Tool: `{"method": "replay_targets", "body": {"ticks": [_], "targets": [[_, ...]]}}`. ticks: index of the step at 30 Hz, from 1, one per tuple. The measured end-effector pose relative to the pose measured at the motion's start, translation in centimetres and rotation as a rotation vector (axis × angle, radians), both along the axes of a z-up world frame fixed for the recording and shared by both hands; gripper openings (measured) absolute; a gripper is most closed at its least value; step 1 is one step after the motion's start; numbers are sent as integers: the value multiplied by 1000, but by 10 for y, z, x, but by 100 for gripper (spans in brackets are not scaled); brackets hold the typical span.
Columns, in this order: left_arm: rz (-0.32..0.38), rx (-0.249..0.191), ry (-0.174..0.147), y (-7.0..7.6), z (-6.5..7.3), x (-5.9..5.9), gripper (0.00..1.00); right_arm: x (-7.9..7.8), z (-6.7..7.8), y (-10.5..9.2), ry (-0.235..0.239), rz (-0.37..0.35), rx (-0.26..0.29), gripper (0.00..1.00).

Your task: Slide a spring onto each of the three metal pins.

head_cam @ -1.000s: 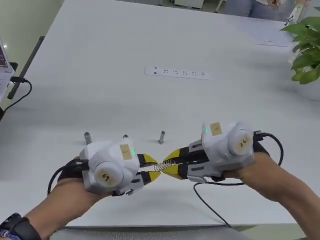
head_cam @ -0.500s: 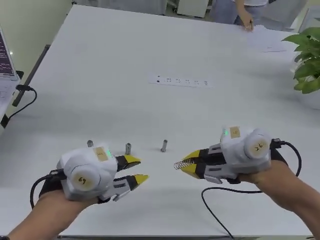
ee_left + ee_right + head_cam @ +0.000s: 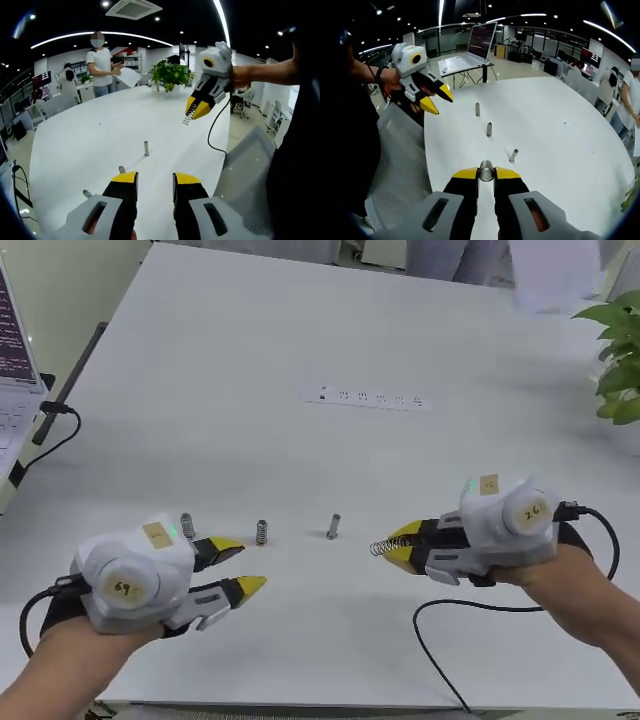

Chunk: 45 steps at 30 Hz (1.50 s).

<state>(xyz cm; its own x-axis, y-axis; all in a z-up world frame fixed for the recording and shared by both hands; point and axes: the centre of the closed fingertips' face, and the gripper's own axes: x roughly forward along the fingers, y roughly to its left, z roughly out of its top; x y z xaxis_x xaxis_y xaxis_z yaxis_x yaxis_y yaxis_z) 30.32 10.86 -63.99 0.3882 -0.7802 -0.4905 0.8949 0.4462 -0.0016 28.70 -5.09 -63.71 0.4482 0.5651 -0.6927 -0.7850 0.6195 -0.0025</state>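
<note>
Right tongs (image 3: 398, 545) are clenched on a spring (image 3: 379, 546), which is held just to the right of the bare pin (image 3: 333, 527), not yet touching it. Left tongs (image 3: 250, 565) are released and empty, left of that pin. The middle pin (image 3: 262, 532) and outer pin (image 3: 187, 525) appear already sprung; one fitting is judged outstanding.

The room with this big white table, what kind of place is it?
Most likely an open-plan office: a long white table with a power strip on it, a laptop beside it, a potted plant, and ceiling spotlights overhead.
</note>
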Motion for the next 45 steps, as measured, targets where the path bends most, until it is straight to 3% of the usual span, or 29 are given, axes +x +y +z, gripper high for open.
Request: {"method": "replay_targets", "body": {"ticks": [12, 21, 45], "targets": [[148, 5, 17, 49, -6, 18, 29, 9, -9, -6, 23, -19, -27, 8], [220, 7, 29, 73, -7, 22, 33, 19, -17, -10, 41, -25, -54, 8], [280, 1, 59, 91, -16, 23, 42, 47, -37, -4, 91, 12, -132, 8]]}}
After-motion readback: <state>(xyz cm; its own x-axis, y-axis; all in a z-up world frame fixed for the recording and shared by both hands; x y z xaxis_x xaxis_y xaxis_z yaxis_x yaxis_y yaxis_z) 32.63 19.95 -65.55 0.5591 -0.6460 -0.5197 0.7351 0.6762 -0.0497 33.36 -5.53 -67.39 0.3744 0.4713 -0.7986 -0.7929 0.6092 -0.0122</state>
